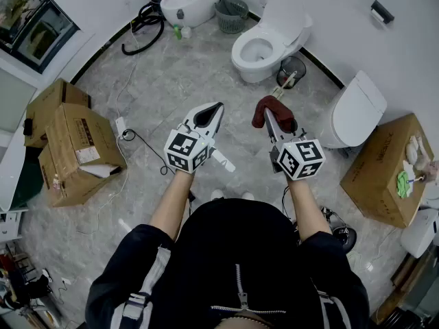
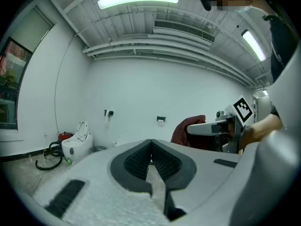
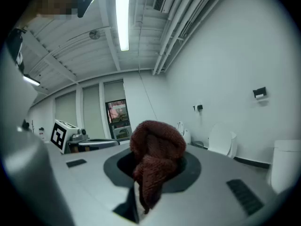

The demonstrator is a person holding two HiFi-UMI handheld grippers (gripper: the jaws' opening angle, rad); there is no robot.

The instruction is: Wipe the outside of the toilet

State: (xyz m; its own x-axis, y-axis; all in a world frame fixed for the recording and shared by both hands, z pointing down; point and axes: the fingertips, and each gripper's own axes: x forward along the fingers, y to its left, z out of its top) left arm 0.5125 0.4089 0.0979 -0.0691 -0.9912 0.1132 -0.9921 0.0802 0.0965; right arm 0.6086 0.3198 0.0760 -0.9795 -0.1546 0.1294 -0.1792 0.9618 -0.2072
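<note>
Head view looks steeply down on a person standing on a grey marble floor [image 1: 178, 88] with a gripper in each hand; the left gripper [image 1: 218, 107] points ahead with its jaws pressed together at the tips and nothing between them; the left gripper view shows the same, the dark pads [image 2: 136, 161] meeting at the far end around an empty hollow. The right gripper [image 1: 272, 118] is pinching a dark red cloth [image 1: 263, 111]; in the right gripper view the cloth [image 3: 157, 149] bunches up above the jaws and a tail of it hangs down between them. Both grippers are held level, side by side and apart, above the floor.

A white toilet [image 1: 264, 66] with its lid raised stands ahead against the wall, well apart from the cloth; a small dark bin [image 1: 293, 69] sits just beside it; a grey basket [image 1: 232, 14] stands to its left; a second toilet [image 1: 189, 2] is further left, and a third with its lid down [image 1: 353, 112] stands to the right. Cardboard boxes [image 1: 72, 149] lie at the left.
</note>
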